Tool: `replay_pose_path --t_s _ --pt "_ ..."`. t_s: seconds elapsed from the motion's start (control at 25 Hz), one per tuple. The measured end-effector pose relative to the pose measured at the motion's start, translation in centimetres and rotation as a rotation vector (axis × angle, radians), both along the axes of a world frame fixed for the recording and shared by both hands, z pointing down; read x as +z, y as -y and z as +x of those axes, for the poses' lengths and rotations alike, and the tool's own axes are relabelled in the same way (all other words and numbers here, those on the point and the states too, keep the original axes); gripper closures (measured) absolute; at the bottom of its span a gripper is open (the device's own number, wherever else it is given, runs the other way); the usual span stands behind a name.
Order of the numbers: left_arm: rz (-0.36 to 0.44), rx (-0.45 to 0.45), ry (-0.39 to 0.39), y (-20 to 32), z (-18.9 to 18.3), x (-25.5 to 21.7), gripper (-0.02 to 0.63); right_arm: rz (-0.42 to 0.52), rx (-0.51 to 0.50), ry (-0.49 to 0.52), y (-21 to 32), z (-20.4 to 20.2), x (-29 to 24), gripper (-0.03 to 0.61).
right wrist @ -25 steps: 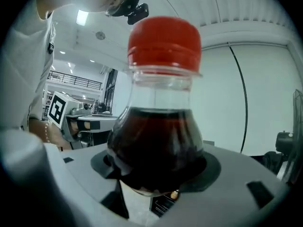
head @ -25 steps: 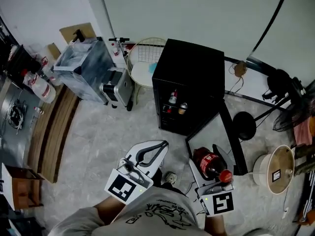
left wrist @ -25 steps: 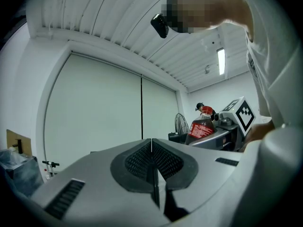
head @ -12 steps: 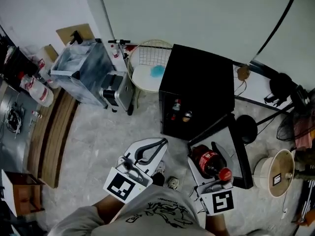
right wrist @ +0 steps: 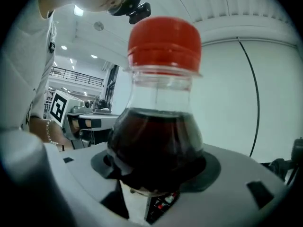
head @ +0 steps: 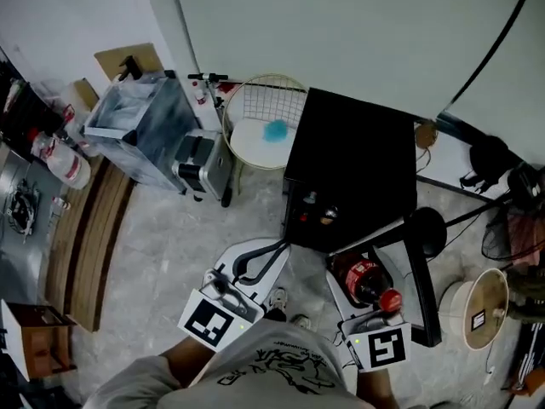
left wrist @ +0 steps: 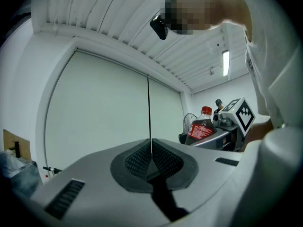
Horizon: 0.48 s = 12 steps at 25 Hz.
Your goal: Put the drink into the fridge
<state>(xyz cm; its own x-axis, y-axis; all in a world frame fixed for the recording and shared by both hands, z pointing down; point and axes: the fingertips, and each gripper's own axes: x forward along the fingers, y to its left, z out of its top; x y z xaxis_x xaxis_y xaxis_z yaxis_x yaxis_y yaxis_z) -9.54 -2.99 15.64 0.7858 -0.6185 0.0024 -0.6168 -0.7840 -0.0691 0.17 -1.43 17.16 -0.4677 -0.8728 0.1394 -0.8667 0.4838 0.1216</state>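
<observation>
Two grippers reach out in front of the person above a pale stone floor [head: 162, 237]. The right gripper [head: 362, 271] has its fingers [right wrist: 71, 183] spread wide around the body of a cola bottle [head: 364, 281] and pressed on it. The bottle stands upright with its red cap [right wrist: 164, 39] on top and dark drink up to the shoulder. The left gripper [head: 274, 250] is empty, its fingers [left wrist: 137, 160] brought fully together so that their ribbed faces meet along one line. A black fridge [head: 353, 156] stands just ahead against the pale wall [head: 341, 24]. Its door [head: 423, 288] is swung open to the right of the held bottle, and a few small bottles [head: 327, 217] show inside. The drink is outside the fridge, near its open front. A white wire basket [head: 260, 113] sits left of the fridge.
</observation>
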Motion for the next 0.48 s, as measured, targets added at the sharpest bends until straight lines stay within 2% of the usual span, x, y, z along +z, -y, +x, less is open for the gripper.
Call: replay_pose_path --t_s 0.48 --pt "0.014 0.012 -0.006 1.7 2.5 -0.4 0.592 0.026 0.021 0.019 2.0 2.3 -0.9 0.265"
